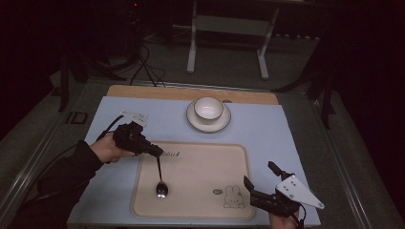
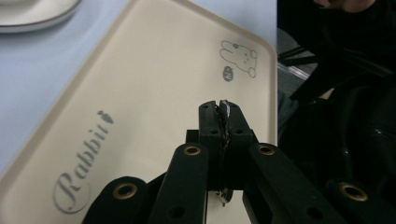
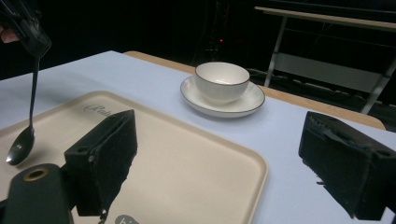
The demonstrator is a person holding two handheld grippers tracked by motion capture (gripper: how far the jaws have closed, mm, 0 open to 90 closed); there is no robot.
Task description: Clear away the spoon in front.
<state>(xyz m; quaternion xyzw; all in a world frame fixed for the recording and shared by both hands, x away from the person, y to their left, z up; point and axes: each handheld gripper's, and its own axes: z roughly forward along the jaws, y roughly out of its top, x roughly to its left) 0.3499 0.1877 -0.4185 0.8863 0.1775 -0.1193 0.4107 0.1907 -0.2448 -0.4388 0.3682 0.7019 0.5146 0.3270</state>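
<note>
The left hand-held gripper (image 1: 152,150) is clamped on the handle of a dark metal spoon (image 1: 160,180), which hangs bowl-down, seemingly just touching the beige rabbit-printed plastic tray (image 1: 200,202). The right hand-held gripper (image 1: 260,180), jaws wide and empty, sits well apart.

Glossy metal spoon (image 1: 161,183); matt beige plastic tray (image 1: 200,200); glazed bowl (image 1: 208,108)

A cream tray (image 1: 200,157) is lying at the frame's centre, showing grey script lettering (image 2: 84,163) and a grey-outlined rabbit (image 1: 232,196). A dark, shiny spoon (image 1: 161,188) is hanging over it. Toward the top, a white bowl (image 1: 208,108) with a dark rim is sitting on a white saucer (image 1: 193,121), over a pale blue mat (image 1: 267,129).
</note>
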